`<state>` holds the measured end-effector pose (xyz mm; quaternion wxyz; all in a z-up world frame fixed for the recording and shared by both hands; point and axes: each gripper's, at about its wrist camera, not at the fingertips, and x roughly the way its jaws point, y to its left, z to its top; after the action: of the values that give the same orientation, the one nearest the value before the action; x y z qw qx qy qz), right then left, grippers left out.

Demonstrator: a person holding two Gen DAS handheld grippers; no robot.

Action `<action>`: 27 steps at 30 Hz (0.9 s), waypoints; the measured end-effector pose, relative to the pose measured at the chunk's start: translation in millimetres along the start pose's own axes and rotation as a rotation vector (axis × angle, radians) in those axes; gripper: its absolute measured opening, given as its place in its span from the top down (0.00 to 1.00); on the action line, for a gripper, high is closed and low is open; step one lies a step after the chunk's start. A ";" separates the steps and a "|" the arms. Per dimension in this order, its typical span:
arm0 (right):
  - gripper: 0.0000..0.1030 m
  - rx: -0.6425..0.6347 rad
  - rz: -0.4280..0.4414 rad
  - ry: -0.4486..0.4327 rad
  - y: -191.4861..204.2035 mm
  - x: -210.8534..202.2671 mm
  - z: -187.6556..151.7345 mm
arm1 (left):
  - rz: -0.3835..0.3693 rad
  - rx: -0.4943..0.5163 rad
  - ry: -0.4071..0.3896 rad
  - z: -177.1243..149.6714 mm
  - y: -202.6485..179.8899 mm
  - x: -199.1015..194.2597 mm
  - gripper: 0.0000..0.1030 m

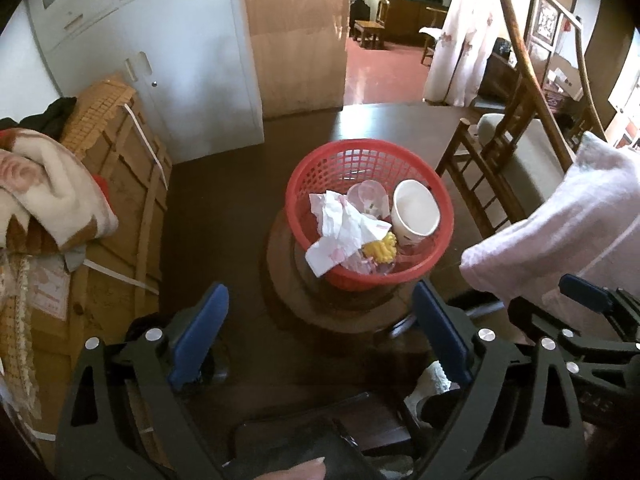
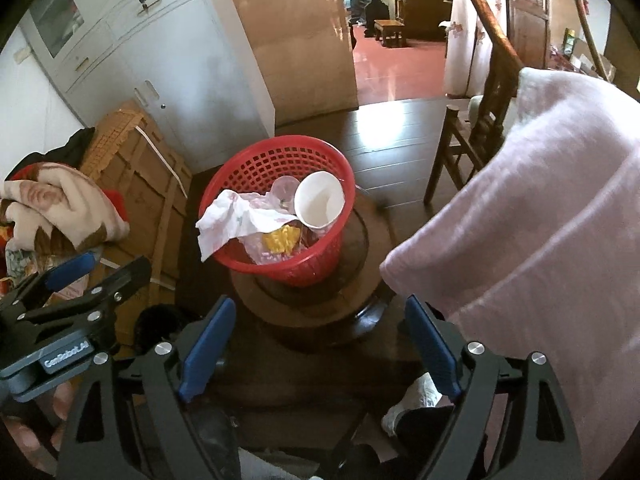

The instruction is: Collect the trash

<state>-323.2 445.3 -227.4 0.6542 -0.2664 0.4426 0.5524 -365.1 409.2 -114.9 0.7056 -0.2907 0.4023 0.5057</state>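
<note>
A red plastic basket (image 1: 432, 196) (image 2: 244, 164) stands on a round dark wooden stool (image 1: 304, 304) (image 2: 360, 248). It holds a white paper cup (image 1: 416, 210) (image 2: 320, 200), a crumpled white tissue (image 1: 340, 232) (image 2: 228, 216), a yellow scrap (image 1: 382, 248) (image 2: 282, 240) and clear plastic wrap (image 1: 366, 196). My left gripper (image 1: 320, 336) is open and empty, held back from the stool. My right gripper (image 2: 320, 344) is open and empty, also short of the stool. The left gripper also shows at the left of the right wrist view (image 2: 80, 276).
A pale pink cloth (image 1: 560, 232) (image 2: 540, 240) hangs at the right, over a wooden chair (image 1: 500, 148) (image 2: 460, 148). Cardboard boxes (image 1: 120, 200) (image 2: 148, 188) with a blanket (image 1: 44, 192) stand at the left. A white cabinet (image 1: 180, 60) and an open doorway (image 1: 384, 60) lie behind.
</note>
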 end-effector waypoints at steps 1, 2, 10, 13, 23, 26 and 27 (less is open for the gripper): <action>0.17 0.003 -0.002 -0.004 -0.7 -3.1 -2.4 | -0.001 0.002 -0.001 -2.0 0.0 -2.3 0.12; 0.17 0.005 -0.002 -0.009 -1.1 -6.1 -4.4 | -0.001 0.005 -0.002 -3.7 -0.4 -4.6 0.12; 0.16 0.007 -0.020 -0.032 0.4 -20.0 -16.5 | 0.019 0.016 -0.027 -16.3 -2.9 -21.1 0.09; 0.16 0.005 -0.026 -0.037 1.7 -22.6 -17.6 | 0.019 0.029 -0.035 -18.6 -5.5 -24.6 0.08; 0.16 0.011 -0.030 -0.049 -1.5 -28.0 -22.6 | 0.015 0.043 -0.035 -21.4 -10.2 -29.4 0.08; 0.16 0.015 -0.029 -0.047 -2.2 -27.6 -22.9 | 0.012 0.041 -0.031 -20.8 -10.3 -28.6 0.07; 0.16 0.015 -0.029 -0.047 -2.2 -27.0 -22.7 | 0.011 0.041 -0.033 -21.1 -10.4 -29.2 0.07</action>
<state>-327.5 412.6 -214.7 0.6745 -0.2548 0.4271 0.5456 -365.9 374.6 -100.4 0.7151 -0.2655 0.4026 0.5060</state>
